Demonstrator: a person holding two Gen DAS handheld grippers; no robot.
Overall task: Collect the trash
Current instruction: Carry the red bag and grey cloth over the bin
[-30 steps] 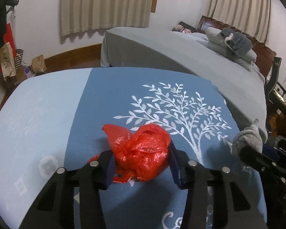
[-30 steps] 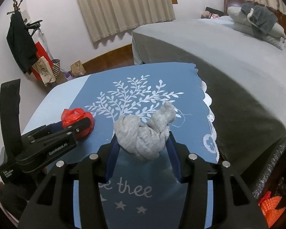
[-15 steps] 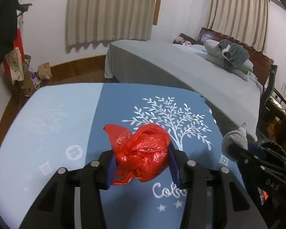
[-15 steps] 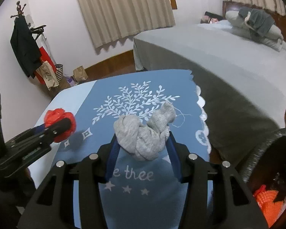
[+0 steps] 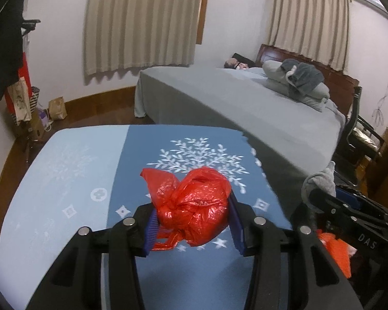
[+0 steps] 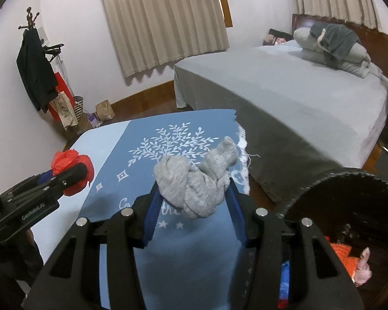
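Evidently both hands are loaded. The left hand-held gripper point(image 5: 192, 228) is clamped on a crumpled red plastic bag point(image 5: 191, 211), its blue pads pressed into the bundle's sides so the slippery film bulges forward and a loose flap hangs below. The right hand-held gripper point(image 6: 194, 206) is closed around a knotted grey knit cloth point(image 6: 196, 180), perhaps a sock, with one stubby end poking up toward one o'clock.

Each bundle is carried clear above the bench covered by a blue cloth with a white tree print point(image 5: 85, 180), not resting on it; I judge that is so nothing drags across the cover on the way out. In the right wrist view a round black bin with a serrated rim point(image 6: 344, 183) sits at about four o'clock, just off the bench's edge, with orange scraps point(image 6: 341, 255) already inside. The grey bundle hangs near that rim but not over the opening yet.

From the left wrist view the right tool and its cloth point(image 5: 320, 180) show at three o'clock, with the orange scraps point(image 5: 336, 253) below, so both loads seem headed the same way. A grey-sheeted bed point(image 6: 297, 98) lies beyond at one o'clock, untouched.

My guess: the next step is swinging each load over the bin mouth before letting go; the light bag could cling to the pads.
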